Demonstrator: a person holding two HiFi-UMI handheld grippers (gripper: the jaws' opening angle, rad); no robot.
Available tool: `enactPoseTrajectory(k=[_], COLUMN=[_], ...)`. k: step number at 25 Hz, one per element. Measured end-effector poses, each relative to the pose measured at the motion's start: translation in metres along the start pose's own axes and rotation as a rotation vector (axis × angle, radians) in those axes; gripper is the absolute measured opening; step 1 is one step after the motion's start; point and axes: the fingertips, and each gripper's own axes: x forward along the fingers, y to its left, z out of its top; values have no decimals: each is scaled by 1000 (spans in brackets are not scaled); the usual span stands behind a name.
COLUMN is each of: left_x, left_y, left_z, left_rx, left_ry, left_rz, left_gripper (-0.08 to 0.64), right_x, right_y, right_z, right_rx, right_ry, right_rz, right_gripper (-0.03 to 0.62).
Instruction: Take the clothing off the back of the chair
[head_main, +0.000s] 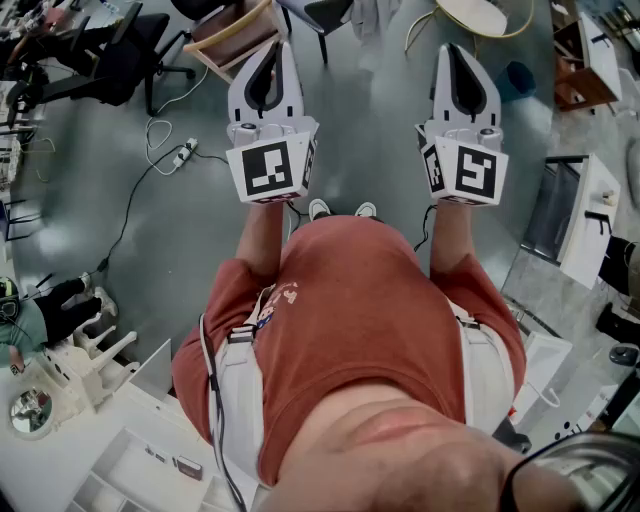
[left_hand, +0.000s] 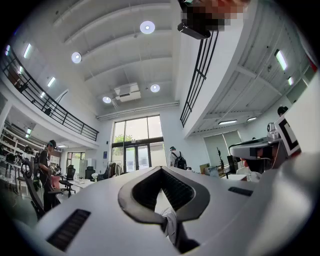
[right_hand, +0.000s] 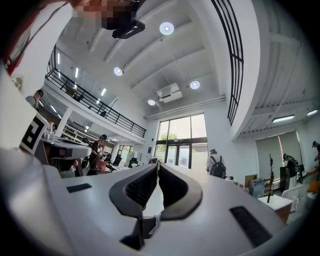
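Left gripper (head_main: 273, 48): in the head view it is held out level over the grey floor (head_main: 370, 150), upper centre-left of the frame, with its marker cube (head_main: 272, 170) facing the camera. In the left gripper view the left gripper (left_hand: 160, 168) has its jaw tips meeting at the front and only the hollow between the ribbed pads remains. Nothing sits in that hollow. State: clenched, empty, touching nothing.

Right gripper (head_main: 452, 50): it is held beside the left one, upper centre-right of the head view, the two well apart. In the right gripper view the right gripper (right_hand: 158, 164) has its tips pressed together, and only the room beyond shows through the gap behind them. State: clenched, empty, touching nothing.

Task item: at the top edge of the head view, centre, stands a dark chair (head_main: 325, 12) with a pale fabric (head_main: 372, 14) just beside it. This may be the clothing, but it is cut off by the frame and cannot be confirmed. It lies between the two grippers in the picture, beyond their tips and apart from both.

Other items: a power strip (head_main: 181, 153) with its cable lies on the floor left of the left gripper. A black office chair (head_main: 130, 50) stands at upper left, and a white table (head_main: 110, 440) carrying parts is at lower left.
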Motion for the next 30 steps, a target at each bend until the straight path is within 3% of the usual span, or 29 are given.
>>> enactPoseTrajectory(k=[12,30], left_x=[0,-8], left_y=[-22,-97], left_z=[-1,-61], left_rx=[-11,-5], left_ry=[11,153], left_rz=[-19,0], left_gripper=[14,14], right_x=[-12,-56], right_y=[-16,-71], right_z=[-6,-79], right_rx=[32,198], right_ry=[8,116], right_rz=[-13,7], right_gripper=[29,29])
